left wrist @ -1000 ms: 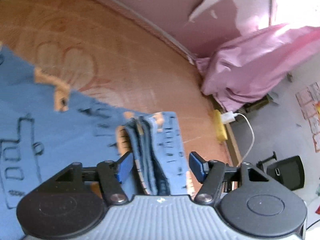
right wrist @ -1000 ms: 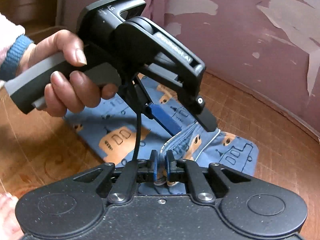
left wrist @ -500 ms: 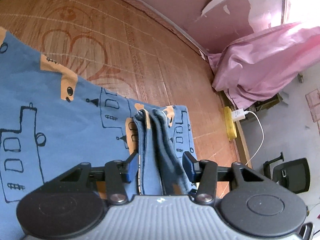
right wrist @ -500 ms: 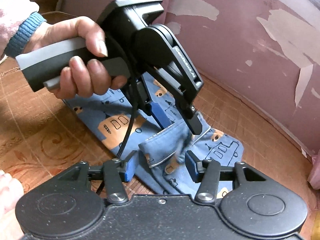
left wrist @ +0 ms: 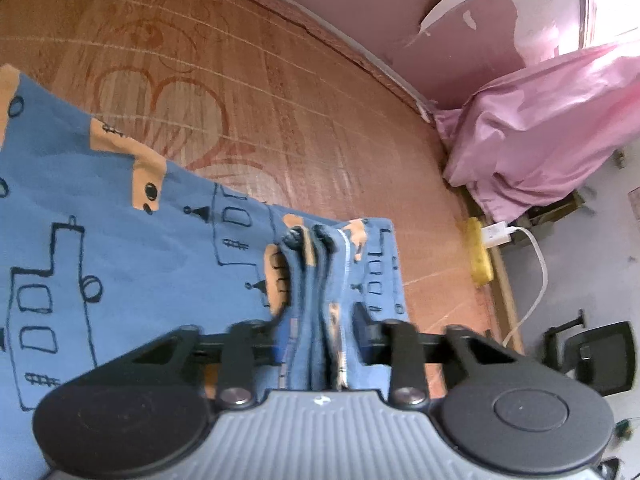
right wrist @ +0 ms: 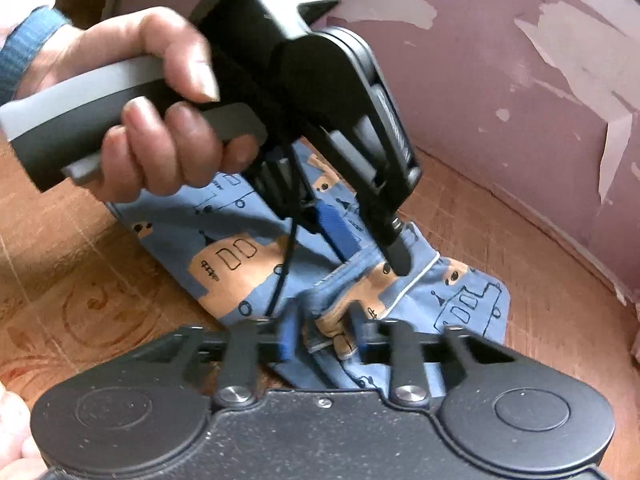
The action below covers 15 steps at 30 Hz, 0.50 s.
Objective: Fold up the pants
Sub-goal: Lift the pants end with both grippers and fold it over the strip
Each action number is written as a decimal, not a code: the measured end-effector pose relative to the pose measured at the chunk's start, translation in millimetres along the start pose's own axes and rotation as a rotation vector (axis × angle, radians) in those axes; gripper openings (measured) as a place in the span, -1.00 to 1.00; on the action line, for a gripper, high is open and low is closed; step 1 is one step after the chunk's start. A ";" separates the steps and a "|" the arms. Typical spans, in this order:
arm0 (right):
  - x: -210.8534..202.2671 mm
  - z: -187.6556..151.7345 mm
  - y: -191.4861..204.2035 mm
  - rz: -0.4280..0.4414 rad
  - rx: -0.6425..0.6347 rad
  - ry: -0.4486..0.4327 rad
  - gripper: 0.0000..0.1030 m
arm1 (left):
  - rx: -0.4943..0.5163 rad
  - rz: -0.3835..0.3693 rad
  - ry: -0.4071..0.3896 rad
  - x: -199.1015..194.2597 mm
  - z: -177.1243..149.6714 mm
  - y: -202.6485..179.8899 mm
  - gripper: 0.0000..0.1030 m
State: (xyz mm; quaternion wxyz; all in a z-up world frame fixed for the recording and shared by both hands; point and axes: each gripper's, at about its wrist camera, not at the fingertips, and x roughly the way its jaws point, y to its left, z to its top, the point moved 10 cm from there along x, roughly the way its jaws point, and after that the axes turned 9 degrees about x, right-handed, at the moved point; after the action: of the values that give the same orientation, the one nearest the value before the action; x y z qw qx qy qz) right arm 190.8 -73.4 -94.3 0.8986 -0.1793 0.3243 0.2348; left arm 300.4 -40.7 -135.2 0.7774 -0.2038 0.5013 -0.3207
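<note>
Wood-grain surface (left wrist: 280, 100): carries the whole garment, so that each fold can be laid down and pressed flat rather than worked in the air.

Blue printed pants (left wrist: 120, 260): spread on that surface, mostly flat to the left in the left wrist view, already doubled into several layers. Gathered at one end into a raised, ridged bunch of edges, lifted clear of the surface where both tools meet it.

Left gripper (left wrist: 320, 332): narrowed around that thick bunch, pads seemingly touching cloth on both sides, all the stacked layers taken together. Judged to be held this way so that the layers travel as one and do not slip apart during the next fold. Seen from the right wrist camera angled steeply down onto the cloth, gripped by the person's left hand (right wrist: 152, 120) around the handle.

Right gripper (right wrist: 324, 340): partly open, straddling the near corner of the same raised edge, a small gap showing between one pad and the cloth; not yet a firm hold. Placed just beside the left tool, probably to take a second point on the edge and keep it straight.

Likely step in hand: securing the gathered end before carrying it over.
</note>
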 end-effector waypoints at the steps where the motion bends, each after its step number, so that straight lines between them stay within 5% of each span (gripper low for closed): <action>1: -0.6 -1.1 1.4 -0.003 -0.005 -0.005 -0.62 | 0.006 0.016 0.006 1.0 -1.2 0.8 -0.71; 15: -12.2 -2.0 -5.4 0.012 0.041 -0.041 -0.74 | 0.057 0.092 -0.016 -3.6 -5.4 -11.3 -0.81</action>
State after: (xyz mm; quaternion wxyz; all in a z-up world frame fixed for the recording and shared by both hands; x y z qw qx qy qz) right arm 184.4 -82.6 -86.8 0.9071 -0.1539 0.3119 0.2371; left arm 291.1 -46.1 -127.9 0.8007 -0.1609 0.4946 -0.2971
